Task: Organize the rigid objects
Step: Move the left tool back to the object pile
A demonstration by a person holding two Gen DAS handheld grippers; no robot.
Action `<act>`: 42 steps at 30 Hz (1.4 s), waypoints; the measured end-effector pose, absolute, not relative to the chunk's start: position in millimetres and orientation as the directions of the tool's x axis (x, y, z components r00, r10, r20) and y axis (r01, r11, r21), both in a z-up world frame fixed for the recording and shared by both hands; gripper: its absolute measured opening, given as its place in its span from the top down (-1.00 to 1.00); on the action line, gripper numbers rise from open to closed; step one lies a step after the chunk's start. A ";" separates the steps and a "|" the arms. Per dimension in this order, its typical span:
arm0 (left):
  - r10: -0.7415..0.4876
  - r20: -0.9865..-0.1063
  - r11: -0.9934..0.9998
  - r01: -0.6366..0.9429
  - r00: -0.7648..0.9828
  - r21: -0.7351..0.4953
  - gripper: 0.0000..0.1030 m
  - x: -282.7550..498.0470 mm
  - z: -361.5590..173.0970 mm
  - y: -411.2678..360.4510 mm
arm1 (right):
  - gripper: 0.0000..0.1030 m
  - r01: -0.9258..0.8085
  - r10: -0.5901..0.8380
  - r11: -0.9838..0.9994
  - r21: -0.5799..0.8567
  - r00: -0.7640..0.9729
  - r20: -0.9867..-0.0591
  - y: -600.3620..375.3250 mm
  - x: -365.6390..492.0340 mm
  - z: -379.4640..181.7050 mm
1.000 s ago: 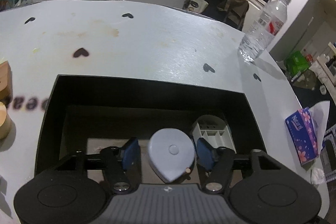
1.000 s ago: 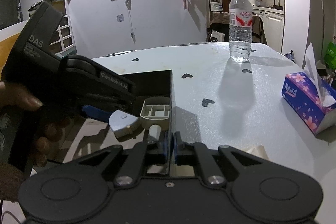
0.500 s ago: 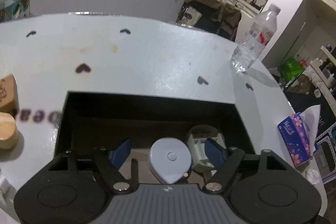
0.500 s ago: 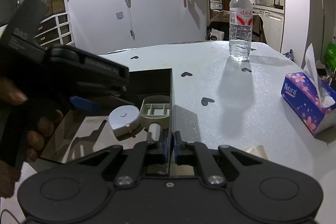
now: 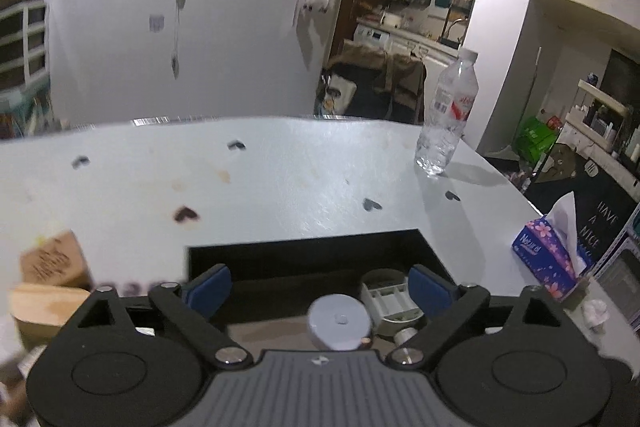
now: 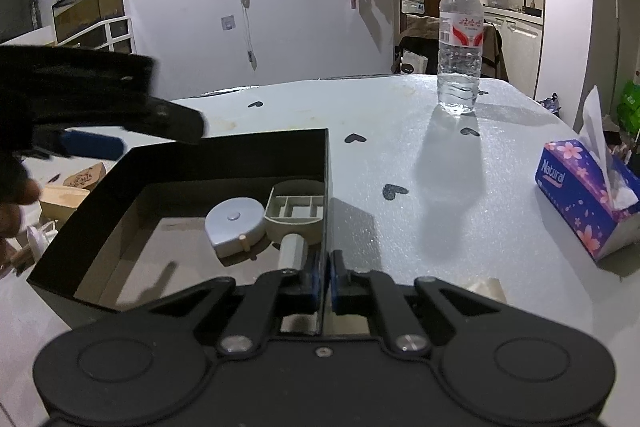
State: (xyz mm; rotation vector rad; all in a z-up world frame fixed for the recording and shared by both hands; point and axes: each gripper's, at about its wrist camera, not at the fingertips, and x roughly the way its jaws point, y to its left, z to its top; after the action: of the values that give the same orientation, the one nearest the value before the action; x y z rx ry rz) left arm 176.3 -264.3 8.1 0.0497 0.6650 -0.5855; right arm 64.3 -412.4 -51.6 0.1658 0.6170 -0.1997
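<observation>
A black open box (image 6: 224, 163) sits on the white table (image 6: 400, 131). On its floor lie a pale blue teardrop tape measure (image 6: 234, 223) and a grey ribbed piece with a stubby handle (image 6: 298, 209), side by side against the right wall. My right gripper (image 6: 325, 275) is shut on the box's right wall. My left gripper (image 5: 320, 285) hovers above the box's near side, its jaws opening wide with nothing between them. The tape measure (image 5: 339, 323) and the grey piece (image 5: 390, 301) lie below it. Its blue pad (image 6: 94, 145) shows over the box's far left corner.
A water bottle (image 6: 460, 47) stands far right on the table. A purple tissue box (image 6: 580, 195) sits near the right edge. Wooden blocks (image 5: 52, 263) lie left of the box. A person's hand (image 6: 16, 203) holds the left gripper.
The left jaws spread wide from around the tape measure, which stays on the box floor. That gripper rose and drew back from the box. The right gripper kept still.
</observation>
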 end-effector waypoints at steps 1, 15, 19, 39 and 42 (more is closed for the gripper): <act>-0.490 -0.585 0.841 0.528 0.646 -0.122 -0.89 173.7 9.5 -259.8 | 0.89 0.235 -0.137 0.968 0.093 0.796 -0.590 -412.2 64.7 -51.4; -0.378 -0.488 0.896 0.444 0.787 0.021 -1.00 149.9 8.1 -171.8 | 0.91 0.226 -0.111 0.969 0.095 0.751 -0.651 -419.8 77.0 -44.2; -0.348 -0.488 0.918 0.397 0.800 -0.005 -1.00 149.4 -3.8 -142.8 | 0.91 0.196 -0.097 0.978 0.066 0.719 -0.689 -420.2 83.6 -39.2; -0.397 -0.532 0.899 0.433 0.748 -0.062 -0.99 153.3 -49.2 -81.3 | 0.93 0.198 -0.078 0.980 0.010 0.431 -0.899 -420.7 128.0 -34.7; -0.397 -0.548 0.896 0.440 0.736 -0.059 -0.97 154.8 -55.6 -79.8 | 0.92 0.198 -0.083 0.980 -0.003 0.396 -0.914 -419.5 132.5 -37.8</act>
State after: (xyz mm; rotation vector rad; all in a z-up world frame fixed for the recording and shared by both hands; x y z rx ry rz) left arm 154.8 -79.8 -55.6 0.0764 0.5839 -0.4599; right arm 132.5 -419.5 -37.8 0.1123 1.1501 -0.1781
